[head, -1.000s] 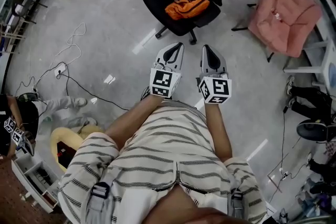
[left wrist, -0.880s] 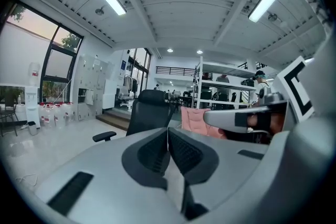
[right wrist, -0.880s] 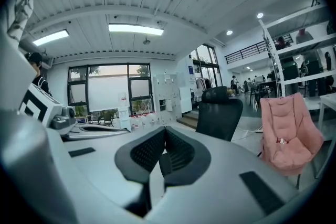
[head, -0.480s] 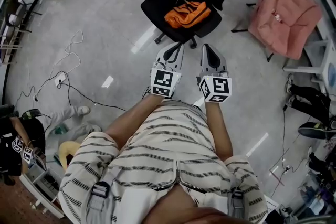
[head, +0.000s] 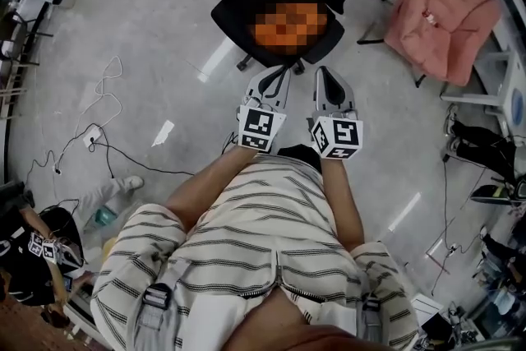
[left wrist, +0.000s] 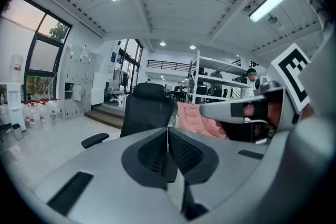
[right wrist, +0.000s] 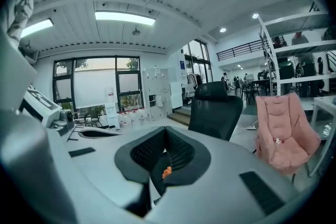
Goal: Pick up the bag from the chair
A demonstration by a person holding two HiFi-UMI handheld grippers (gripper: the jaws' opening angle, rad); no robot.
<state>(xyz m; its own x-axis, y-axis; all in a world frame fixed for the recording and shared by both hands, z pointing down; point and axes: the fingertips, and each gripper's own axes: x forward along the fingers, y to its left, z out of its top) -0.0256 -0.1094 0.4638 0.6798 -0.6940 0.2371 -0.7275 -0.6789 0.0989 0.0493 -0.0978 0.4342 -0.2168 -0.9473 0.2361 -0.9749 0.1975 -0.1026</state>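
Left tool (head: 279, 73), right tool (head: 326, 73) — chair (head: 233, 16) just ahead

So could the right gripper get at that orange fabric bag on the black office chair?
Probably yes: the orange fabric bag lies uncovered on the black office chair ahead of the right gripper, nothing between them. Its jaws are shut, though.

Glossy grey concrete floor (head: 164, 4), crossed at the left by loose white and black cables (head: 105, 86). Off to the right, a pink padded chair (head: 444, 12) near white metal shelving (left wrist: 212, 81). White walls and a ribbed white ceiling, lit by long tube lights (right wrist: 125, 17). Tall dark-framed windows (right wrist: 100, 89) with trees outside. Pale lockers (left wrist: 79, 81) and rows of water bottles (left wrist: 37, 113) along the wall, by a low step (left wrist: 107, 117).
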